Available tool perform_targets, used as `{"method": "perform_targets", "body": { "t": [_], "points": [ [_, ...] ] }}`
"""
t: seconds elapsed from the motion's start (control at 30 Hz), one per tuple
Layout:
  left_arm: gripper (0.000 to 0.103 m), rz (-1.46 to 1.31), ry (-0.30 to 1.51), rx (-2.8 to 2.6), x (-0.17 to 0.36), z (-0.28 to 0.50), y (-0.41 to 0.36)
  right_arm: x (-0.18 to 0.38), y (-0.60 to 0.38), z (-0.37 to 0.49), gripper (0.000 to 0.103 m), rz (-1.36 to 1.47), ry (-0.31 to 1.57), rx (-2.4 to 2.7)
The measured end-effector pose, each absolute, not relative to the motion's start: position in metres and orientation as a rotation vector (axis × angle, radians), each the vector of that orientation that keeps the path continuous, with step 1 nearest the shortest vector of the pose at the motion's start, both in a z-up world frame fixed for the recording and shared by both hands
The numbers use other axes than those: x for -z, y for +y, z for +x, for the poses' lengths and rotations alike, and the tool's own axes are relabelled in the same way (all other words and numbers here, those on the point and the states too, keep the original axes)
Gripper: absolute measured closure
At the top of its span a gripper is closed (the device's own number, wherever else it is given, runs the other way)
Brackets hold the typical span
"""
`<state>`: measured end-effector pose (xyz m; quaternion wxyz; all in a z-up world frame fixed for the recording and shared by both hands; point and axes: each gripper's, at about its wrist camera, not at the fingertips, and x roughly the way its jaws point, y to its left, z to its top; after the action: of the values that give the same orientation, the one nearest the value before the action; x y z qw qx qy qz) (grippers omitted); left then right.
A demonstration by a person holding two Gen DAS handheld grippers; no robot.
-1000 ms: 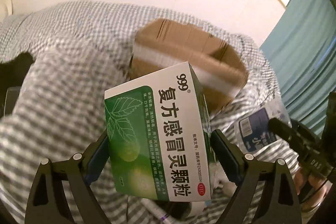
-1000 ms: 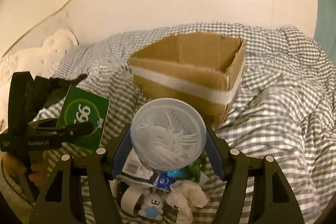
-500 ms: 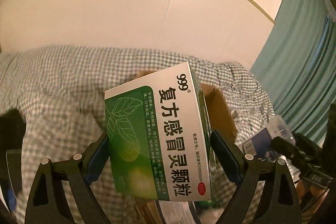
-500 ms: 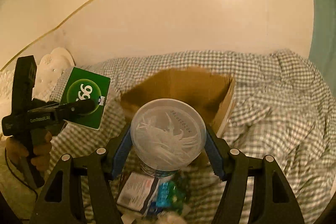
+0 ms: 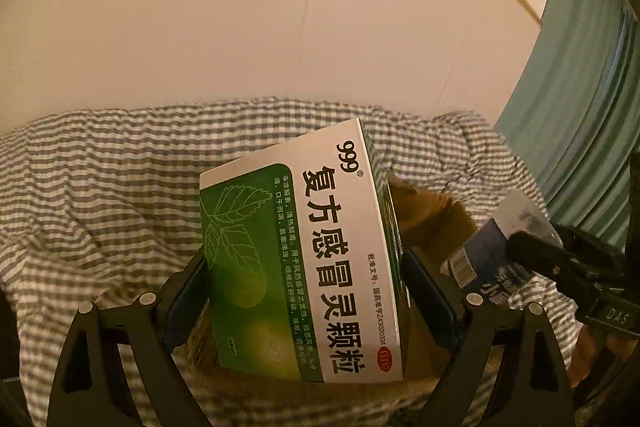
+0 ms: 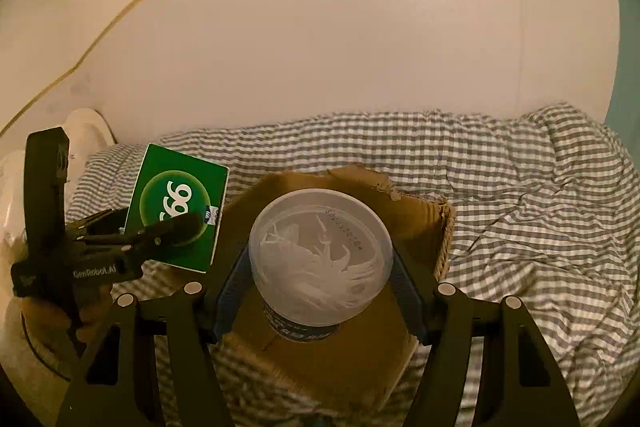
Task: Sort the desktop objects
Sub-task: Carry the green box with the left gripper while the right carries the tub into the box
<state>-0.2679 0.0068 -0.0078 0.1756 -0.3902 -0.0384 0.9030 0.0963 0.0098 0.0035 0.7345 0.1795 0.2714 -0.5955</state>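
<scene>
My left gripper (image 5: pixel 306 279) is shut on a green and white medicine box (image 5: pixel 304 255) marked 999, held in the air over the near part of a brown cardboard box (image 5: pixel 432 219). The medicine box also shows in the right wrist view (image 6: pixel 176 207), at the left. My right gripper (image 6: pixel 320 275) is shut on a clear round tub of cotton swabs (image 6: pixel 320 259), held above the open cardboard box (image 6: pixel 424 219). The tub shows in the left wrist view (image 5: pixel 492 251) at the right, with the right gripper's fingers around it.
The cardboard box rests on a grey and white checked bedcover (image 6: pixel 520 195) that fills the lower half of both views. A cream wall (image 6: pixel 320 27) stands behind. A teal curtain (image 5: pixel 580 107) hangs at the right. A white headboard (image 6: pixel 88 127) is at the far left.
Both grippers have risen and moved forward with their loads, from short of the cardboard box to over it. The loose items on the bedcover have dropped out of the right wrist view.
</scene>
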Motion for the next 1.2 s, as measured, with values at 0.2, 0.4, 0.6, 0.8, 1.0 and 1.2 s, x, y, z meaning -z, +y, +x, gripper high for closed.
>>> {"method": "perform_targets", "body": {
  "t": [0.2,0.4,0.6,0.8,1.0,1.2],
  "points": [
    [0.01,-1.144,-0.022,-2.545,0.036,-0.291,0.029,0.028,-0.03,0.083,0.038,0.422,0.655,1.36],
    [0.005,-1.142,-0.091,-2.551,0.048,-0.301,0.038,0.048,-0.035,0.068,0.037,0.458,0.671,1.376],
    [0.005,-1.161,-0.116,-2.59,0.039,-0.298,0.035,0.027,-0.027,0.061,0.023,0.418,0.585,1.391],
    [0.002,-1.142,-0.183,-2.651,0.009,-0.272,0.017,-0.009,0.006,0.071,0.023,0.387,0.52,1.372],
    [0.0,-1.149,-0.127,-2.697,-0.006,-0.212,0.005,-0.032,0.073,0.081,0.023,0.349,0.5,1.36],
    [0.0,-1.261,-0.098,-2.679,0.022,-0.143,-0.004,-0.006,0.152,0.088,0.023,0.319,0.616,1.34]
  ]
}}
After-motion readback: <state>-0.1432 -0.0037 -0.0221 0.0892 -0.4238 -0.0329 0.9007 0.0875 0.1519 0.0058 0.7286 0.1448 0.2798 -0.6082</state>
